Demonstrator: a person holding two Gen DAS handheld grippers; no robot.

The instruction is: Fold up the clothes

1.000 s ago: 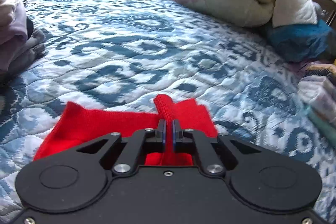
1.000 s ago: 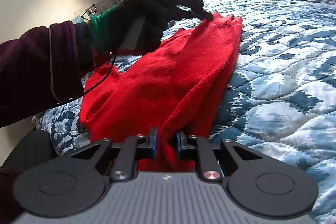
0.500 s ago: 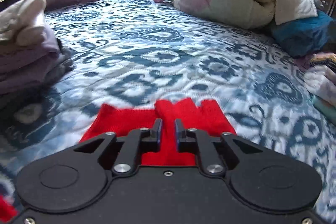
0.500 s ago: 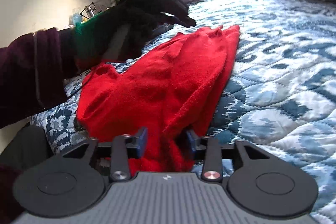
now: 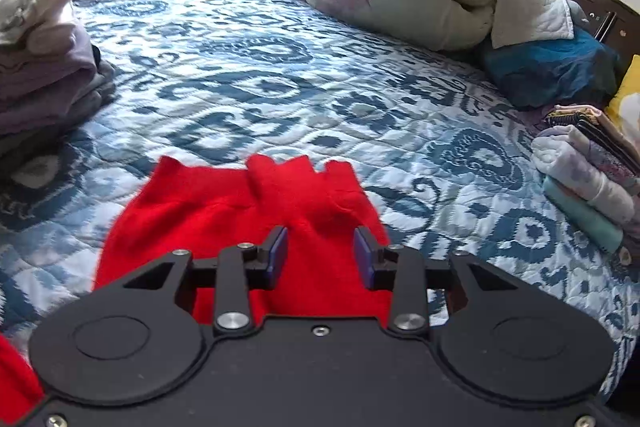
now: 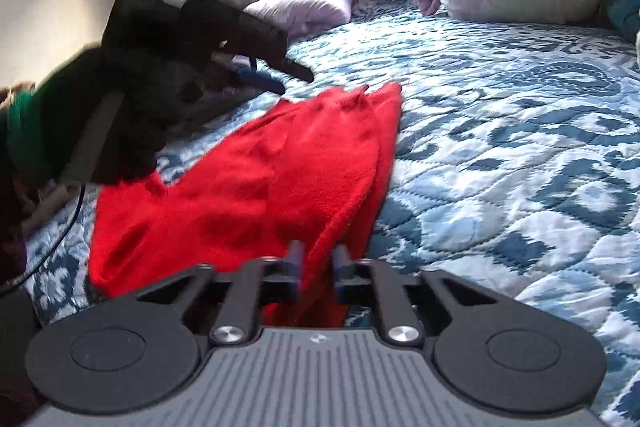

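Two grippers: L (image 5: 320,251) jaws opening over red sweater (image 5: 240,211), R (image 6: 316,267) closing, prob. on it.

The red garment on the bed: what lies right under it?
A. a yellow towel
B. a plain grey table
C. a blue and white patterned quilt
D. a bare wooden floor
C: the red garment lies spread on the blue and white patterned quilt, which shows all around it.
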